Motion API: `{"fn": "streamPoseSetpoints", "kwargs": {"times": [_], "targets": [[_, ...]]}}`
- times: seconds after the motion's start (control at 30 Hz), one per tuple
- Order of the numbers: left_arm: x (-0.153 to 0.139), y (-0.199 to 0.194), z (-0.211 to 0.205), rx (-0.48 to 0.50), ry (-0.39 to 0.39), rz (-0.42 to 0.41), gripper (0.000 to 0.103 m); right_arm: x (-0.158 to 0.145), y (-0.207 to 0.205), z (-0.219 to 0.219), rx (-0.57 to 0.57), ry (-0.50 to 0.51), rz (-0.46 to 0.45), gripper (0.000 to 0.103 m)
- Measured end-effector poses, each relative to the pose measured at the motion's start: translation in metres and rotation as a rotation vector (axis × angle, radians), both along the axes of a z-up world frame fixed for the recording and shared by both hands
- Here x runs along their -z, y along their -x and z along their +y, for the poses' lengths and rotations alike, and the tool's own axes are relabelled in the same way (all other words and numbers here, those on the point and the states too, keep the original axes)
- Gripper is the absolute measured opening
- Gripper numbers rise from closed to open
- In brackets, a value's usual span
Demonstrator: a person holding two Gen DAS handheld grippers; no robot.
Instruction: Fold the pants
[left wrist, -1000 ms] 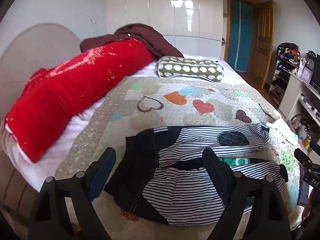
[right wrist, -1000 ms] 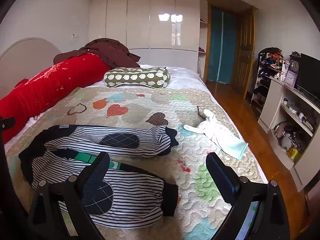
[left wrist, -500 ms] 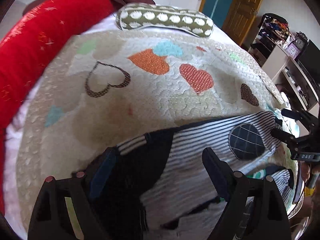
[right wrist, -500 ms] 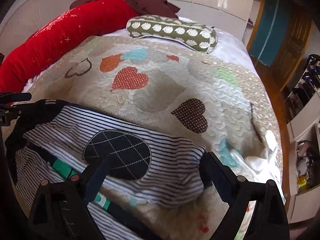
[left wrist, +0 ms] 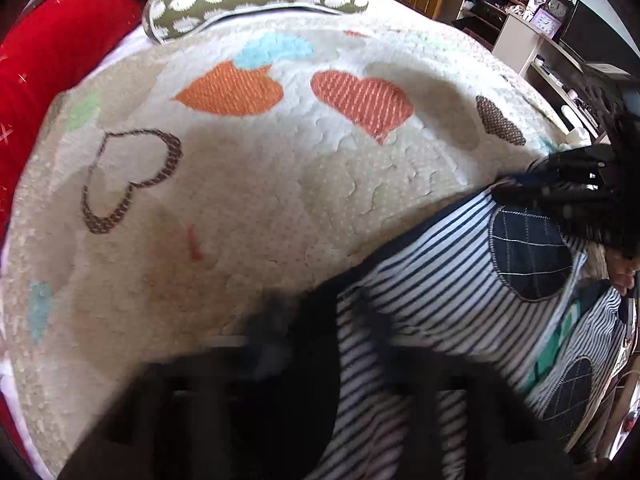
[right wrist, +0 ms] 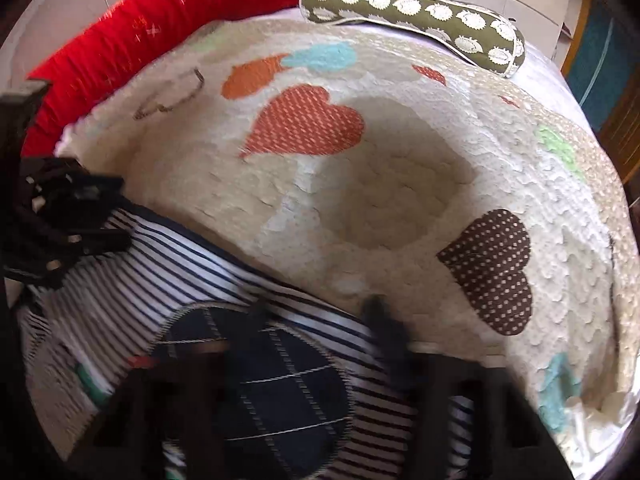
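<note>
Heart-patterned quilt: beige, puffy stitched cotton covering the bed, appliquéd with orange, red, brown dotted and pale blue hearts. It fills most of both wrist views.

Bolster pillow: olive green, long and rounded, printed with white scalloped ovals; lies across the far edge of the quilt at 12 o'clock in the left wrist view, at 1 o'clock in the right.

Red duvet roll: bright red fabric with small white cross marks, along the quilt's edge at 10 o'clock. Dark maroon cloth shows behind it.

Shelving unit: white, at 2 o'clock in the left view, carrying a small purple clock; clock face too small to read. No legible writing anywhere.

Striped pants: navy-and-white striped knit with dark waistband and round navy plaid knee patches; spread flat on the quilt's near edge, 5 o'clock in the left view, 7 o'clock in the right.

Left gripper: black, blurred, low over the waist end; jaw spread cannot be told.

Right gripper: black, blurred, over a knee patch; fingers stand apart, on either side of the leg's upper edge.
</note>
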State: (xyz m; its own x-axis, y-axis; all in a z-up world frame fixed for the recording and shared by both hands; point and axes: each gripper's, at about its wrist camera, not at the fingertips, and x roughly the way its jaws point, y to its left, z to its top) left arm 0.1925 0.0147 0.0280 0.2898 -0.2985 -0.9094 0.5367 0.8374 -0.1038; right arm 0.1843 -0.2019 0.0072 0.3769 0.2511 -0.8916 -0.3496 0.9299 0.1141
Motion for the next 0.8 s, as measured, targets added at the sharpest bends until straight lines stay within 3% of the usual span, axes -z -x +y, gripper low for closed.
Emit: {"fn": "streamPoseSetpoints", "kwargs": {"times": [0.07,0.27,0.43,0.5,0.6,0.7,0.8], "targets": [[-0.009,0.006,0.003,-0.022,0.011,-0.017,0.006,-0.007,0.003,-0.002,0.019,-0.059,0.025,0.006],[-0.060,0.061,0.014,-0.061,0.040,-0.147,0.006,-0.049,0.047,0.002,0.046,-0.066,-0.068,0.005],[-0.098,0.139,0.047,-0.118,0.156,-0.214,0.006,-0.086,0.118,0.006,0.021,-0.117,-0.146,0.005],[-0.098,0.175,0.061,-0.158,0.182,-0.230,0.004,-0.090,0.157,0.012,0.005,-0.152,-0.158,0.005],[-0.080,0.229,0.081,-0.234,0.153,-0.257,0.004,-0.078,0.209,0.020,-0.003,-0.169,-0.152,0.006],[-0.053,0.260,0.104,-0.299,0.163,-0.178,0.004,-0.049,0.247,0.024,0.018,-0.166,-0.106,0.008],[-0.047,0.273,0.125,-0.353,0.208,-0.126,0.004,-0.028,0.273,0.016,0.089,-0.183,-0.066,0.008]]}}
